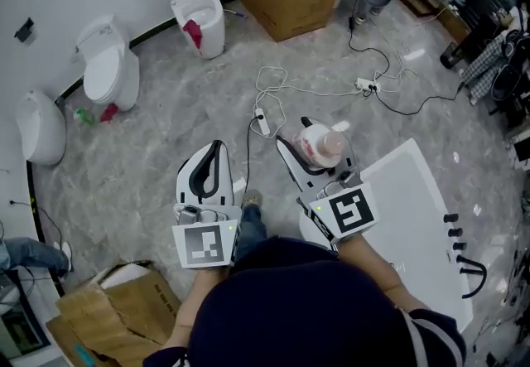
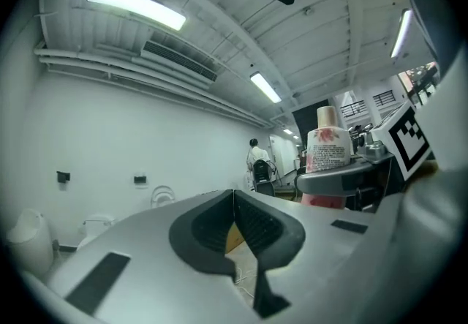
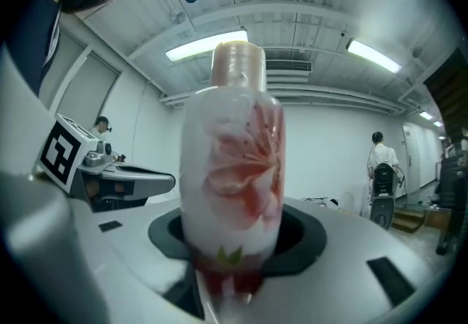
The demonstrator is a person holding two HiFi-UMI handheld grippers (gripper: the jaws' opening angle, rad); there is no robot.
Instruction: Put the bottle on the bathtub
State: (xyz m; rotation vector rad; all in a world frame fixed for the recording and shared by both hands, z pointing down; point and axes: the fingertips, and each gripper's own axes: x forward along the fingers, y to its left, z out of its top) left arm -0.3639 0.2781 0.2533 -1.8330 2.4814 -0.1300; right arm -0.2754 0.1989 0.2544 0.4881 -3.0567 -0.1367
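A: While the right gripper [image 1: 316,152] had its jaws clamped on the bottle [image 3: 234,162], which step was in hand?
B: Transport, by judgement. The bottle hung upright above the floor, near the bathtub [image 1: 414,200]. The next move probably called for carrying it rightward and lowering it onto the rim.
A: Counts?
B: One bottle, one bathtub, two grippers. The left gripper [image 2: 234,202] had its jaws together, empty.

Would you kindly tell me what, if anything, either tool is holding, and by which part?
The right tool grips the bottle by its lower body, near the base; the left tool is shut on nothing.
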